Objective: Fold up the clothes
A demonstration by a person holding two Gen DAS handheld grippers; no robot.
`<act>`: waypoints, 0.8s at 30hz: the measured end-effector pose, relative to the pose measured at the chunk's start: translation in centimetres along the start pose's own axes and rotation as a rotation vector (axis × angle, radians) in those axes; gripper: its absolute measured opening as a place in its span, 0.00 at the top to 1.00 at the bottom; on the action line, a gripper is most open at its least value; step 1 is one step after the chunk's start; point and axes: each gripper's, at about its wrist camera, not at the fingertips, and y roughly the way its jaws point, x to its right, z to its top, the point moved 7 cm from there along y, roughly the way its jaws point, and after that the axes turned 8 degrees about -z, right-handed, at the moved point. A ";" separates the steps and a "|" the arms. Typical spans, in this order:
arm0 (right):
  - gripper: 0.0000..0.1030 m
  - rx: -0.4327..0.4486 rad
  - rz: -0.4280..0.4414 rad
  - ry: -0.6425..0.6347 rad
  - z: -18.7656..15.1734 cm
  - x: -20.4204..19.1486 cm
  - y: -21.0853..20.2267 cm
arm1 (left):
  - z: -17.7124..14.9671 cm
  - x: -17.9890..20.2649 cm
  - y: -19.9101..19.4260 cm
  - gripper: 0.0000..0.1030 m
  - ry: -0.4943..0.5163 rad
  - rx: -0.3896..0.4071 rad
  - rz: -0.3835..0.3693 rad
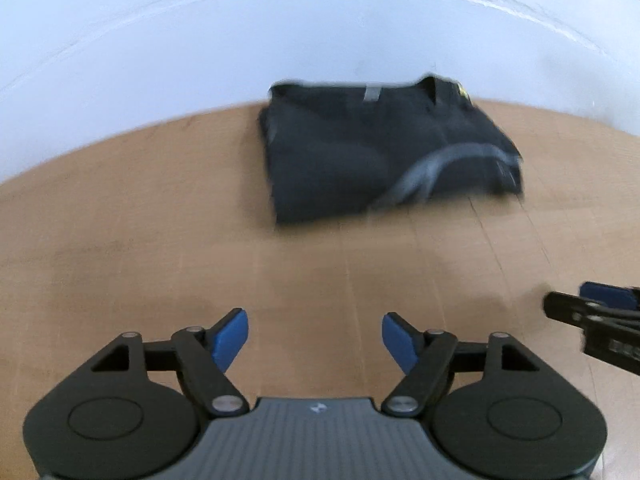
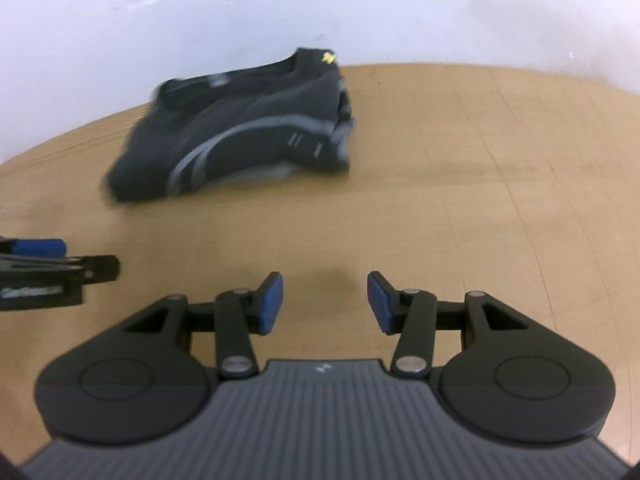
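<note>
Both claws, left point(image 1: 315, 340) and right point(image 2: 325, 304), gaped empty above the counter point(image 1: 140, 220), apart from the folded dark shirt point(image 1: 380, 152), seemingly finished.

Two black grippers with blue pads.

The left gripper point(image 1: 315, 330) has a grey ribbed body with a small white mark in the middle. On each side sits a big black round part with a ring drawn on it. Thin black arms join up with shiny silver screws. Each arm ends in a flat blue pad point(image 1: 230, 338). The right gripper point(image 2: 325, 300) looks just the same: grey ribbed body, small white mark, black round parts, silver screws and blue pads point(image 2: 271, 302). There is a triangle hole in each black side piece.
</note>
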 end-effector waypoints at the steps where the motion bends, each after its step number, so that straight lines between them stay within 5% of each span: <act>1: 0.50 0.001 0.016 0.005 -1.3 0.1 -1.7 | -1.8 0.5 -1.3 0.22 0.001 -0.007 -0.021; 6: 0.46 0.017 0.068 -0.054 -9.5 0.1 -9.8 | -9.4 2.8 -7.9 0.22 0.063 -0.028 -0.049; 11: 0.45 -0.018 0.080 -0.089 -15.6 1.0 -14.6 | -13.0 4.4 -12.7 0.14 0.043 -0.008 -0.117; 24: 0.45 0.074 0.015 -0.008 -19.4 3.2 -23.2 | -18.7 5.6 -19.9 0.12 0.019 0.058 -0.142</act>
